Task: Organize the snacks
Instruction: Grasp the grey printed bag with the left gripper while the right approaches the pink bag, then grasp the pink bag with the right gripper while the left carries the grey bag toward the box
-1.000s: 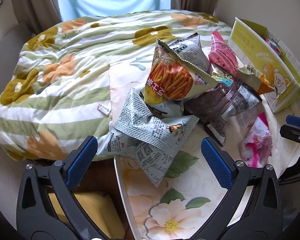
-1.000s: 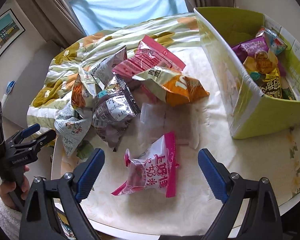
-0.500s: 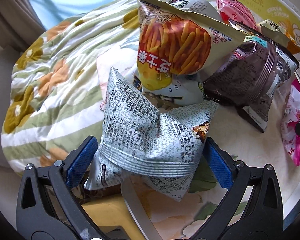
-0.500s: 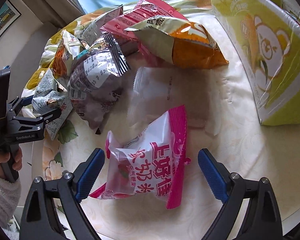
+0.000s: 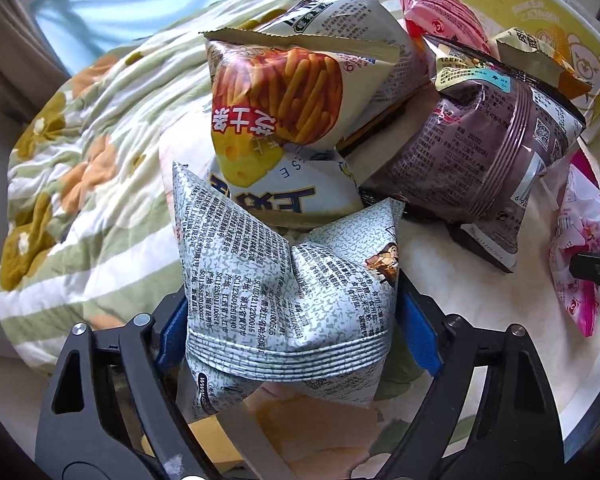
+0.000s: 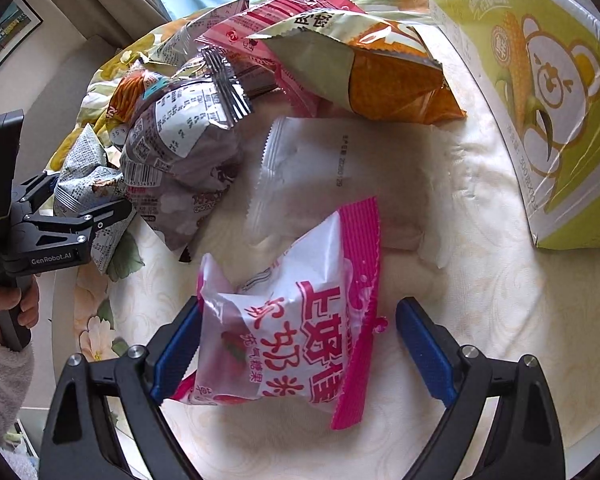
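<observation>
A grey-white printed snack bag [image 5: 284,280] stands at the table's near edge between the fingers of my left gripper [image 5: 294,332]. Its jaws are closing and both blue pads touch the bag's sides. The right wrist view shows the same gripper [image 6: 80,200] at far left with that bag [image 6: 84,184] in it, held by a person's hand. My right gripper [image 6: 296,356] is open and hangs low over a pink-and-white candy bag [image 6: 296,320]. That bag lies flat between its fingers, with a gap on the right side. The yellow-green box [image 6: 540,100] stands at the right.
Piled behind are a cheese-fries bag [image 5: 284,88], a purple bag [image 5: 488,140], an orange bag [image 6: 380,76], a pink-red bag [image 6: 268,32] and a flat clear packet [image 6: 340,184]. A flowered quilt [image 5: 80,160] lies left of the cream tablecloth [image 6: 480,320].
Both grippers came down onto their bags. The left jaws narrowed from wide open until the pads met the grey printed bag. The right jaws kept their width.
</observation>
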A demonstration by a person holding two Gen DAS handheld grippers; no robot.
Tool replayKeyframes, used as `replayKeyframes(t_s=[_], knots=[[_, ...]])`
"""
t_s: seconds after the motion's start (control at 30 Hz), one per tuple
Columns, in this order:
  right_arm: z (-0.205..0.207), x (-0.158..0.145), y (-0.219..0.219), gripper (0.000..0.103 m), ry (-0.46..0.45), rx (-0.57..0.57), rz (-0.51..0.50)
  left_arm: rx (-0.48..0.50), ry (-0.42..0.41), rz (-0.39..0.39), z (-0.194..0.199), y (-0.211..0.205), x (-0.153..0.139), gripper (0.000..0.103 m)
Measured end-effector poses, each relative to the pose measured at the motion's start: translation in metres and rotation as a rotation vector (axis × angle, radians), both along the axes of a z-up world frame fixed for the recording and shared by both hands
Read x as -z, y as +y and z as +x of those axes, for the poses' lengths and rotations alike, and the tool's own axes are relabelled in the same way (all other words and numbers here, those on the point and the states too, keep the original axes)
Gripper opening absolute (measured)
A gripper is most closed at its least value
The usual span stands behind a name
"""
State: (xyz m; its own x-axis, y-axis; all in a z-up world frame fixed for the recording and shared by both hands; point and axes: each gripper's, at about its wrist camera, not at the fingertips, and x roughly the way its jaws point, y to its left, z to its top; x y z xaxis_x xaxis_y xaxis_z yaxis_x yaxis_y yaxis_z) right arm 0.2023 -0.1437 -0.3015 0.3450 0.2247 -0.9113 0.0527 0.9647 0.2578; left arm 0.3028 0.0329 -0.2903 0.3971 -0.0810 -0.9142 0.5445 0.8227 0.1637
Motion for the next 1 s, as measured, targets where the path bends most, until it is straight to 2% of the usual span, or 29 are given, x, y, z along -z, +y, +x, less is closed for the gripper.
replayKeyframes(t_s=[0.2, 0.3, 0.4, 0.53, 0.67, 1.0], knots=[[-0.001, -0.001, 0.003, 0.093, -0.003, 0.003, -0.008, 0.017, 0.005, -0.004, -0.012, -0.006, -0.003, 0.082], [-0.004, -0.001, 0.006, 0.089, -0.006, -0.004, -0.024, 0.018, 0.011, -0.009, -0.015, -0.007, -0.005, 0.082], [-0.006, -0.002, 0.008, 0.081, -0.011, -0.015, -0.029, 0.013, 0.015, -0.017, -0.02, -0.008, -0.008, 0.082], [-0.006, -0.004, 0.014, 0.063, -0.018, -0.036, -0.022, -0.01, 0.021, -0.04, -0.028, -0.009, -0.013, 0.082], [-0.005, -0.006, 0.018, 0.052, -0.025, -0.049, -0.026, -0.043, 0.026, -0.063, -0.038, -0.007, -0.019, 0.082], [-0.012, -0.031, 0.024, 0.049, -0.077, -0.065, -0.034, -0.127, 0.0, -0.1, -0.07, 0.008, -0.052, 0.082]])
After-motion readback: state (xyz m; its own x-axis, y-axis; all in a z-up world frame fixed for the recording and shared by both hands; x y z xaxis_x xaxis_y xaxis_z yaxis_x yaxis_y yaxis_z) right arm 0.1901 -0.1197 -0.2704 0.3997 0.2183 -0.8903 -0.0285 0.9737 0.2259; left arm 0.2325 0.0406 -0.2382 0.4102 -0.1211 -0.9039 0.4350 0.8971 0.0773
